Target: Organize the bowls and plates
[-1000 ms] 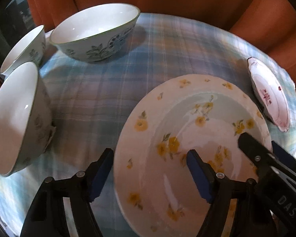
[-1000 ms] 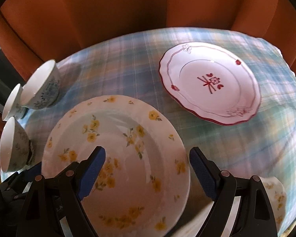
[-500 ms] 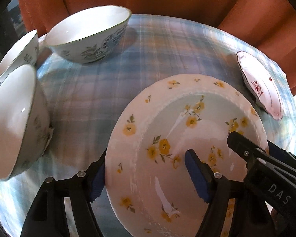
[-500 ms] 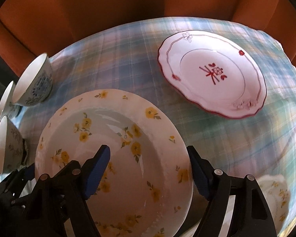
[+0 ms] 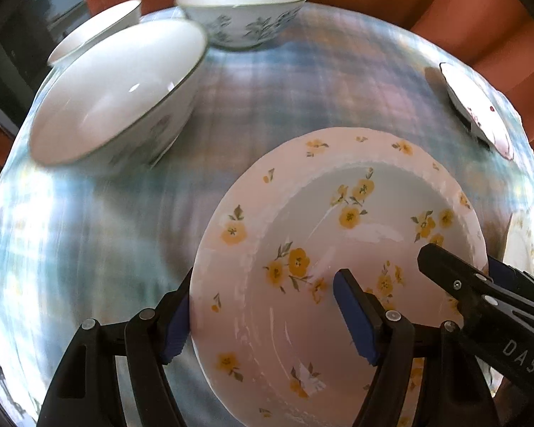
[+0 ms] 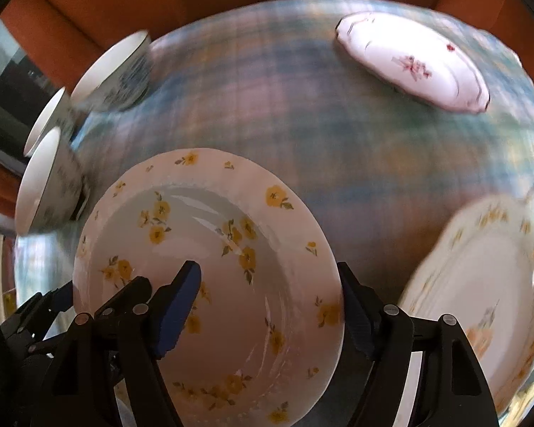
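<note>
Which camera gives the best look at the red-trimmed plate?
The right wrist view: the red-trimmed plate shows nearly whole, face and red motif visible, though motion-blurred. The left wrist view catches only a foreshortened sliver of it at the picture's right edge.

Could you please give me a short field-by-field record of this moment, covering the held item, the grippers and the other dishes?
held item: yellow-flower plate, gripped on opposite rims
left gripper: one finger under the rim, one inside
right gripper: jaws closing on the rim
bowls: three bowls on the plaid tablecloth
other plates: red-trimmed plate; second floral plate
</note>
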A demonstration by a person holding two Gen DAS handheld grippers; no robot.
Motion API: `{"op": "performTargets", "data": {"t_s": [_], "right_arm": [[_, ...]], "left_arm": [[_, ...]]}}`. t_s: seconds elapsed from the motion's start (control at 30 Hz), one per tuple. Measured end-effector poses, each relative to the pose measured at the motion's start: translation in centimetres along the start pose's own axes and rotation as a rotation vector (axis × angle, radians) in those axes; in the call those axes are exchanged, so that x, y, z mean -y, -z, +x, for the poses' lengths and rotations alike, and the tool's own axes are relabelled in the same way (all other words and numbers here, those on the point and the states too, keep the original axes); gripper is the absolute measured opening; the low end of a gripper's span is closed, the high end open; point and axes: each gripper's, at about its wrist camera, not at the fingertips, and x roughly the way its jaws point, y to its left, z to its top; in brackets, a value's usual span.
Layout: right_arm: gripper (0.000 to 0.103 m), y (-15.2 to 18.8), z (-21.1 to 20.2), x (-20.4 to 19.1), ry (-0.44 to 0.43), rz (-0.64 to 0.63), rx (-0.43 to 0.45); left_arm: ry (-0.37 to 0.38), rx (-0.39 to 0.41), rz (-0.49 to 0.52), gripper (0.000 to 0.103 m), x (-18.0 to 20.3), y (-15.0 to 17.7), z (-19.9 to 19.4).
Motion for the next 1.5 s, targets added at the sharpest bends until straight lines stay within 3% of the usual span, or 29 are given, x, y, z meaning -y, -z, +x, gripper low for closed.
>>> {"op": "performTargets", "data": {"t_s": [0.23, 0.53, 0.8, 1.03, 1.3, 1.5], "right_arm": [[0.064, 1.5, -0.4, -0.4, 0.000, 0.001, -0.003], [0.064, 2.5, 0.2, -2.0, 0.117, -0.116, 0.043], [0.068, 2.9, 0.1, -2.6, 0.166, -0.107, 0.060], [0.068, 4.8, -1.8, -2.8, 0.157, -0.048, 0.033], [0.067, 5.5, -5.6, -1.3, 0.145, 0.012, 0.106], [0.067, 4.9, -7.6, 0.8, 0.127, -0.010, 0.169]], "left_arm": [[0.040, -0.014, -0.010, 0.066, -2.2, 1.3, -0.7], [0.017, 0.018, -0.015, 0.071, -1.3, 2.1, -0.6], [0.021, 0.031, -0.026, 0.069, -1.1, 2.5, -0.5], [0.051, 0.046, -0.028, 0.069, -1.5, 3.3, -2.9], [0.034, 0.106, 0.050, 0.069, 1.5, 3.3, -4.9], [0.039, 0.130, 0.027, 0.070, 4.6, 3.1, -5.9]]}}
